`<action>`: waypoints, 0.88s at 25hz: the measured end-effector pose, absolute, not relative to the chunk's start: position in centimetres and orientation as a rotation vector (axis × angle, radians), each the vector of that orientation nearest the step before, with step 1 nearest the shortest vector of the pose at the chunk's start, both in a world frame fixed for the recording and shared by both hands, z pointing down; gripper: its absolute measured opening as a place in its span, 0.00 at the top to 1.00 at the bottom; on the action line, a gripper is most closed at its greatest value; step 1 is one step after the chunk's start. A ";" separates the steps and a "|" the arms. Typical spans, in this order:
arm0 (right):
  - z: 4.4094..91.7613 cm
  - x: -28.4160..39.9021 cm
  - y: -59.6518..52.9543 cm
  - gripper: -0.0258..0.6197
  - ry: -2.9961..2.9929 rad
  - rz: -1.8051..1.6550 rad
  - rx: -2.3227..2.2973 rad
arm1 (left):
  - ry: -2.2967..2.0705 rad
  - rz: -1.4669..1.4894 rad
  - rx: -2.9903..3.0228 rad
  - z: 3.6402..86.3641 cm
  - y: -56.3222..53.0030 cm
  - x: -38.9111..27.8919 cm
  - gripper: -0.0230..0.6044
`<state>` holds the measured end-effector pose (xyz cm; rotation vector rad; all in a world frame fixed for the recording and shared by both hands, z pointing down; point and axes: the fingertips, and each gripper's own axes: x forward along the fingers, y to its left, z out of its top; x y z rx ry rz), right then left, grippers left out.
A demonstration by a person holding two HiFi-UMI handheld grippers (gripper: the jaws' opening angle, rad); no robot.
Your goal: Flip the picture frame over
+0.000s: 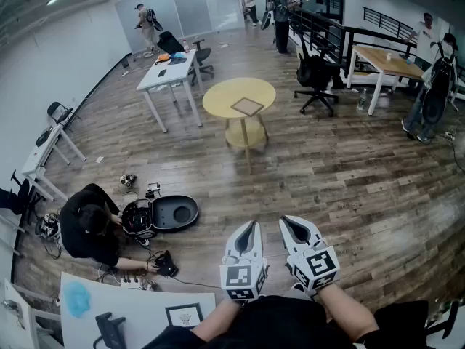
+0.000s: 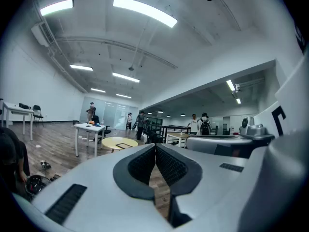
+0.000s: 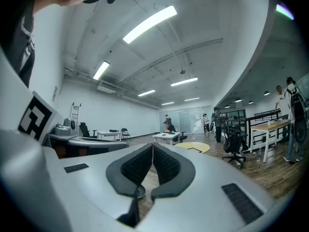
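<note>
While the picture frame (image 1: 248,107) lies on the round bench (image 1: 218,99) well off at twelve o'clock, my left hand-held gripper (image 1: 251,225) and right hand-held gripper (image 1: 285,221), clenched empty, need carrying closer first.

Bright, even light from ceiling tubes (image 2: 145,11); soft shadows on the wood floor (image 1: 349,173). Strong fisheye bending, dark vignetted corners, nearest foreground slightly soft.

Left hand-held gripper (image 1: 251,225) and right hand-held gripper (image 1: 285,221) held level, side by side.
Each had its jaws pressed together on nothing; bare forearms (image 1: 347,313) reached forward behind them.
</note>
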<state>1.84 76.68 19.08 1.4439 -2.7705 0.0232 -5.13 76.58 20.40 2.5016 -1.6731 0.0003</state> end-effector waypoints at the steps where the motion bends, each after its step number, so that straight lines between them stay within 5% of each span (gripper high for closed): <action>1: 19.1 1.8 76.6 0.93 -2.772 0.024 1.443 | -1.676 0.001 2.504 20.4 76.6 -5.1 0.93; 22: 19.4 1.8 73.6 0.93 -2.787 0.015 1.459 | -1.676 0.010 2.511 20.9 73.1 -6.1 0.93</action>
